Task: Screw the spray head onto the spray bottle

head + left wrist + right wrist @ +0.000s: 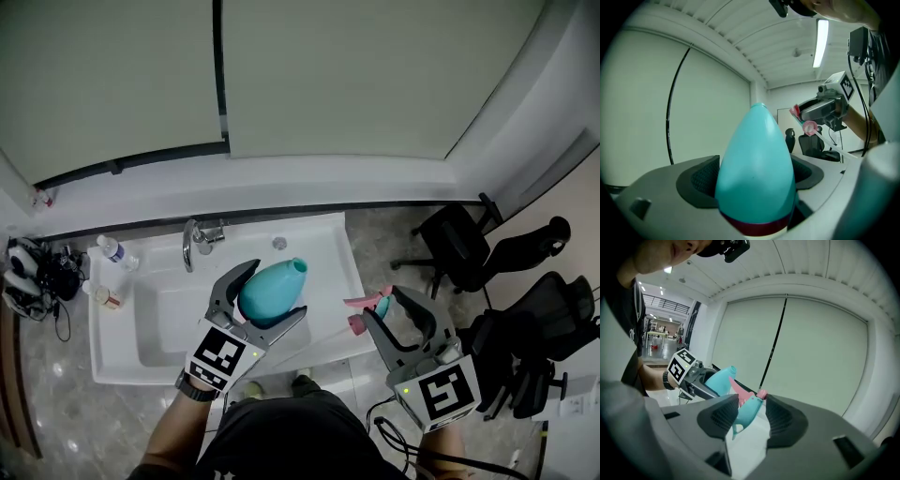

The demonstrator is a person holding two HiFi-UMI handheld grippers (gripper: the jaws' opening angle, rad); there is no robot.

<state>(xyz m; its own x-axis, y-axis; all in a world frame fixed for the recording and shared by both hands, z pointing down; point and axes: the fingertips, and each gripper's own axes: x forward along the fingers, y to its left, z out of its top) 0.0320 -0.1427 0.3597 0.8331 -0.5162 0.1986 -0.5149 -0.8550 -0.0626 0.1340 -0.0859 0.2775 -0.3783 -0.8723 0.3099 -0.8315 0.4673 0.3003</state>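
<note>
In the head view, my left gripper (273, 298) is shut on the body of a teal spray bottle (277, 279). It holds the bottle above the sink with the open neck pointing up and away. To its right, and apart from the bottle, my right gripper (382, 303) is shut on the pink and teal spray head (366, 315). The left gripper view is filled by the bottle (757, 173), with a dark red band at its base. Beyond it are the right gripper (820, 110), the spray head (806, 124) and its white dip tube. In the right gripper view the spray head (749, 411) is between the pads.
A white sink (122, 347) with a chrome faucet (192, 242) lies below both grippers. Small bottles (112, 251) and black gear with cables (28, 272) sit on the counter at left. Black office chairs (469, 248) stand at right. A blind-covered window rises behind.
</note>
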